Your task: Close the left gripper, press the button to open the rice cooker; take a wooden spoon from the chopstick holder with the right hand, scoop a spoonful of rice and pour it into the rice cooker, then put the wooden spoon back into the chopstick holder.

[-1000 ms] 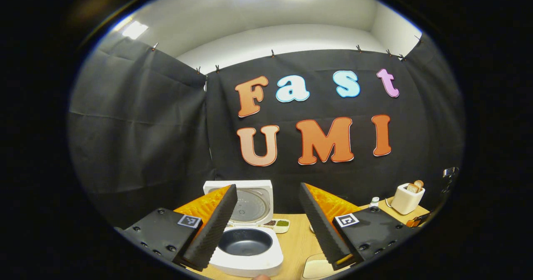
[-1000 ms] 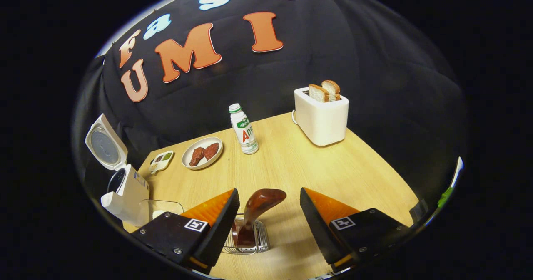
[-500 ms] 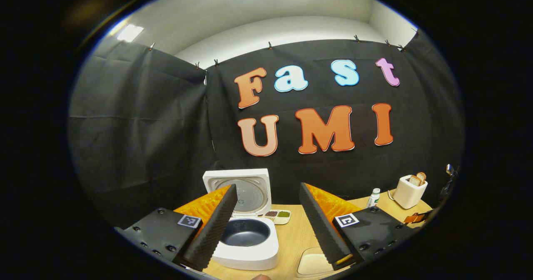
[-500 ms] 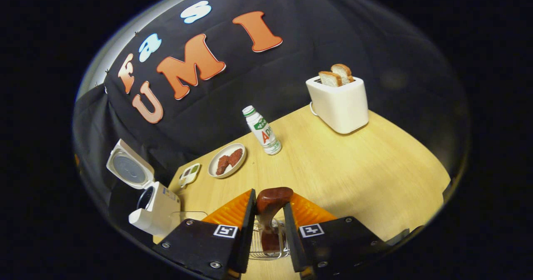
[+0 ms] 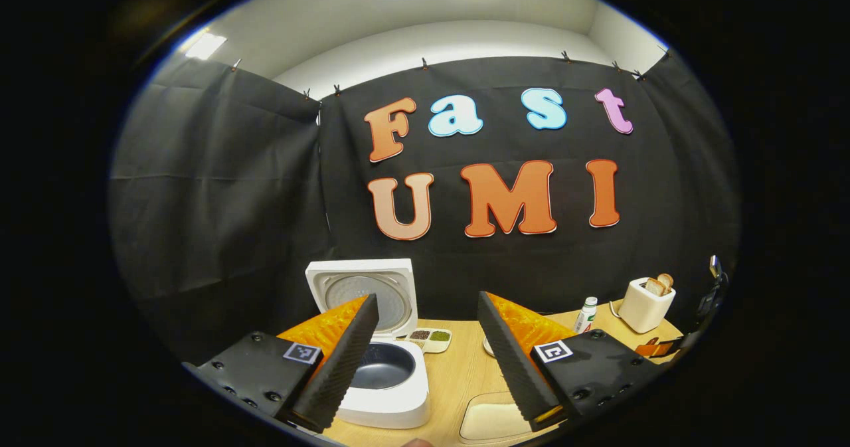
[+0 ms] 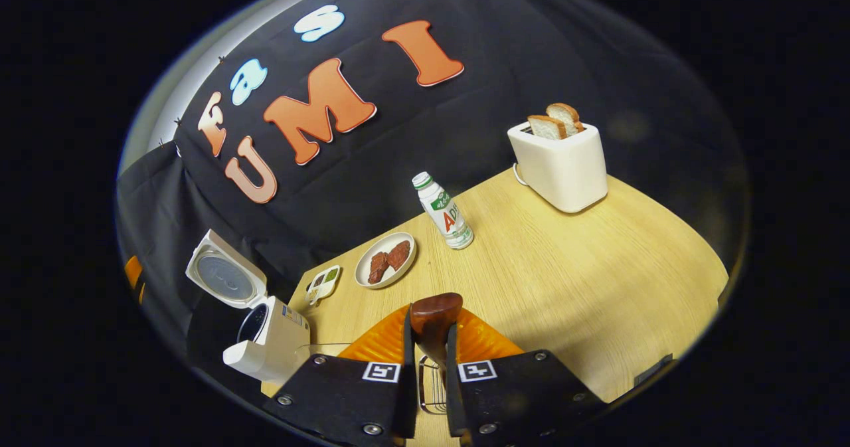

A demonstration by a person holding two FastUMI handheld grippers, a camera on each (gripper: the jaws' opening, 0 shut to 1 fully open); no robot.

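- Right gripper (image 6: pixel 425 341): fingers clamped on the wooden spoon (image 6: pixel 432 314), its bowl end jutting just past their tips, over the wire chopstick holder (image 6: pixel 431 384) below.
- Step in hand, by appearance: drawing the spoon out; next calls for a straight lift clear of the holder's rim.
- Left gripper (image 5: pixel 425 360): fingers spread, empty, above the bench (image 5: pixel 458 374).
- Beyond its left finger, the rice cooker (image 5: pixel 378 374) stands open.
- Bare bench lies ahead of the right fingers; plate (image 6: pixel 385 269), bottle (image 6: pixel 446 211), toaster (image 6: pixel 561 161) farther off.
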